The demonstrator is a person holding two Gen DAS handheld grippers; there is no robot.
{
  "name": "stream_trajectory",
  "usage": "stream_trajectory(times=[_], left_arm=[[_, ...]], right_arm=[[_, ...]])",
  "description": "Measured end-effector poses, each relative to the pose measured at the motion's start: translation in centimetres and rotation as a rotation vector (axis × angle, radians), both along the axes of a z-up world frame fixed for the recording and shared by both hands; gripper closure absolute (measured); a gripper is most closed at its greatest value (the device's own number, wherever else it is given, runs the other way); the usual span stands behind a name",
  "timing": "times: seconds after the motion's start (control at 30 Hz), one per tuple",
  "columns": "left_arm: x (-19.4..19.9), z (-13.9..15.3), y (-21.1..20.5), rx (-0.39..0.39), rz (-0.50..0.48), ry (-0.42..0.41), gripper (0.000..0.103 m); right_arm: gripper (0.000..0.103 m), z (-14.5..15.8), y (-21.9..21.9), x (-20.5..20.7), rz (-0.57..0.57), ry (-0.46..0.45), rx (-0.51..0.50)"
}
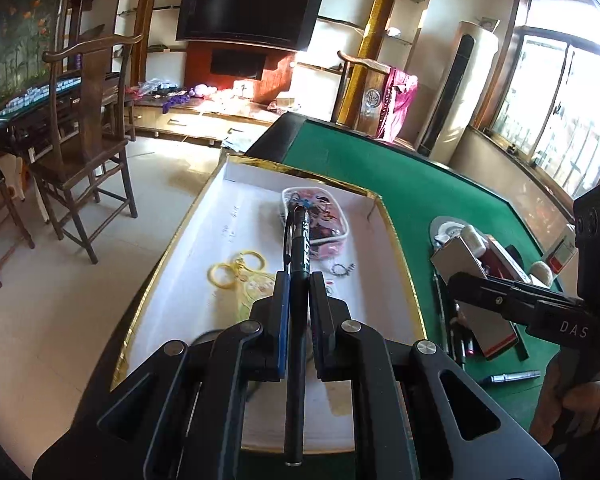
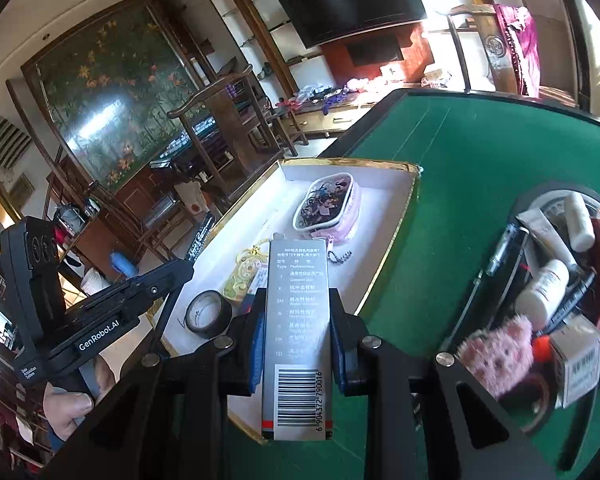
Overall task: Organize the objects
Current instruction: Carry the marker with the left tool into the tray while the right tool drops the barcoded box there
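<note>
My left gripper (image 1: 299, 280) is shut on a black marker pen (image 1: 300, 256), held above the white gold-edged box (image 1: 204, 216). In the right wrist view the same left gripper (image 2: 180, 268) and its pen (image 2: 199, 238) hover at the box's left rim. My right gripper (image 2: 298, 300) is shut on a tall grey carton with a barcode (image 2: 298, 320), held over the near end of the box (image 2: 404, 216); in the left wrist view that carton (image 1: 472, 284) and the right gripper (image 1: 456, 280) appear at the right. Inside the box lie a patterned pouch (image 2: 328, 208), a yellow keyring charm (image 1: 236, 268) and a roll of black tape (image 2: 209, 314).
The box sits on a green felt table (image 2: 460, 152). At right a pile holds white tubes (image 2: 544, 288), pens, a pink plush toy (image 2: 496, 356) and a small box (image 2: 576, 360). A loose pen (image 1: 508, 377) lies on the felt. Wooden chairs (image 1: 84, 128) stand left of the table.
</note>
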State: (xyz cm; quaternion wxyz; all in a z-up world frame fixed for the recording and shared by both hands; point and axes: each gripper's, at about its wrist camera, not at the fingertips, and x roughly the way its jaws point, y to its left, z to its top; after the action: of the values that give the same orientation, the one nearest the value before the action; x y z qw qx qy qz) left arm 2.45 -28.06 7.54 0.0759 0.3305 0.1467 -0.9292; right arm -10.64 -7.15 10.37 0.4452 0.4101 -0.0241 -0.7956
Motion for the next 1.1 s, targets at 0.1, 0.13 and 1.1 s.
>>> stream_trajectory(times=[0.1,0.13,1.1], left_arm=[[-2.3,-0.7,-1.8,0.040,-0.004,-0.053,0.094],[-3.2,-1.0,-2.3,0.051,-0.010,-0.074,0.094],[-12.5,-6.8,-5.3,0.234,0.015,-0.310,0.090]], right_arm=[[0.077,-0.7,-2.6,-2.1,-0.019,-0.029,0.030],[0.077,-1.0,-3.2,-2.8,-0.033,-0.039,0.040],[0.076,-4.8,-8.3,-9.5,-0.178,-0.050,0.227]])
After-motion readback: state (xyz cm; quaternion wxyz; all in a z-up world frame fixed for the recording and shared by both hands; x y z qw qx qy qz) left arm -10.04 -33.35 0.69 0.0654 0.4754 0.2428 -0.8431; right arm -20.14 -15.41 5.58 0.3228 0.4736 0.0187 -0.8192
